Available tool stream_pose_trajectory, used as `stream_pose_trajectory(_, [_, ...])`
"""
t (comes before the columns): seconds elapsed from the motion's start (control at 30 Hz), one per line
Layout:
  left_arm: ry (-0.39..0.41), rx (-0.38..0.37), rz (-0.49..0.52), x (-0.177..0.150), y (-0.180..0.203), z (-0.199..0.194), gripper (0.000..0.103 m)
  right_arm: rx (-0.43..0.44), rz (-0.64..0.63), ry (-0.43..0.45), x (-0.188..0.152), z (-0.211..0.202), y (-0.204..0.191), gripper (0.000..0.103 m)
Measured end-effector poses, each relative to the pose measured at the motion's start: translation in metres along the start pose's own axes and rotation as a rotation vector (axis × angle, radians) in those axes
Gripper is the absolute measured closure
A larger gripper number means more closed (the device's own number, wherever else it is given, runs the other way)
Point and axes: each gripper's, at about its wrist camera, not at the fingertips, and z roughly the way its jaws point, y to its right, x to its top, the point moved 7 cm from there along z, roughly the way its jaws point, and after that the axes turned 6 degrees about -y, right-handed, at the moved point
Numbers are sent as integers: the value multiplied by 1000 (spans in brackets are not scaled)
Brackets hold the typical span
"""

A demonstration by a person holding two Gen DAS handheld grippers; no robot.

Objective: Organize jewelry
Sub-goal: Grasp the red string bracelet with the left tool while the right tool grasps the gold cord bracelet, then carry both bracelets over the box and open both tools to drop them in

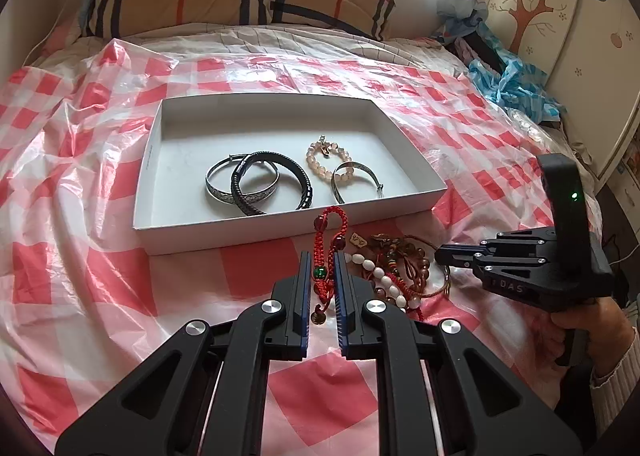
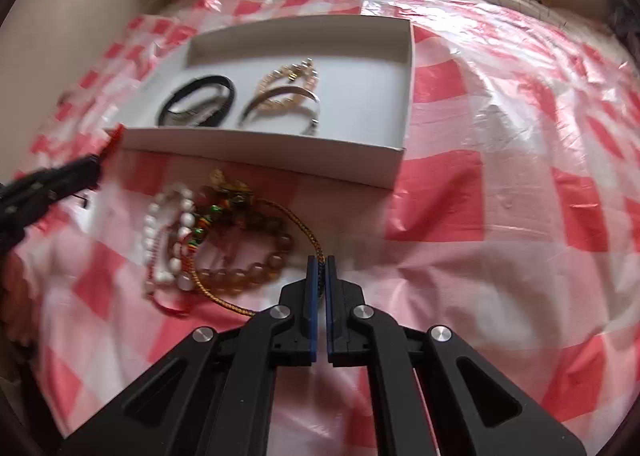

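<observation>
While I looked along my left gripper (image 1: 322, 270), it was clamped on the red cord bracelet (image 1: 330, 246), lifted just short of the white box (image 1: 280, 234), prob. so it could go in w/ the bangles (image 1: 256, 182) already lying there. Rest of the pile (image 1: 396, 272) lay beside it on the checked sheet (image 1: 100, 216). From the right wrist cam, blurred, my right gripper (image 2: 321, 268) was clenched, seemingly on the gold braided cord (image 2: 304, 232) at the pile's edge, to tease it free of the amber beads (image 2: 256, 270).
</observation>
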Motion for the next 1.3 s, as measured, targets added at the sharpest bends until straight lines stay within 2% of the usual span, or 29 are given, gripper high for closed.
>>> stream_pose_trajectory(0.1, [8,0,-11,1,-3,-2,93,291,49,132,12,-35,-11,99])
stream_pose_trajectory(0.17, [11,1,-16,2,-4,-2,93,424,58,218,18,-59,-16,99])
stream_pose_trajectory(0.23, [14,3,-16,2,-4,-3,93,491,69,262,19,-72,-18,99])
stream_pose_trajectory(0.37, [14,3,-16,2,-4,-3,93,560,126,303,21,-83,-12,99])
stream_pose_trajectory(0.67, [70,30,-1,20,-2,-9,93,497,200,377,48,-84,-4,99])
stream_pose_trajectory(1.1, [83,95,21,49,2,3,93,439,199,408,98,-59,-17,99])
stream_pose_trajectory(1.3, [100,128,42,63,5,8,93,425,210,407,106,-48,-13,99])
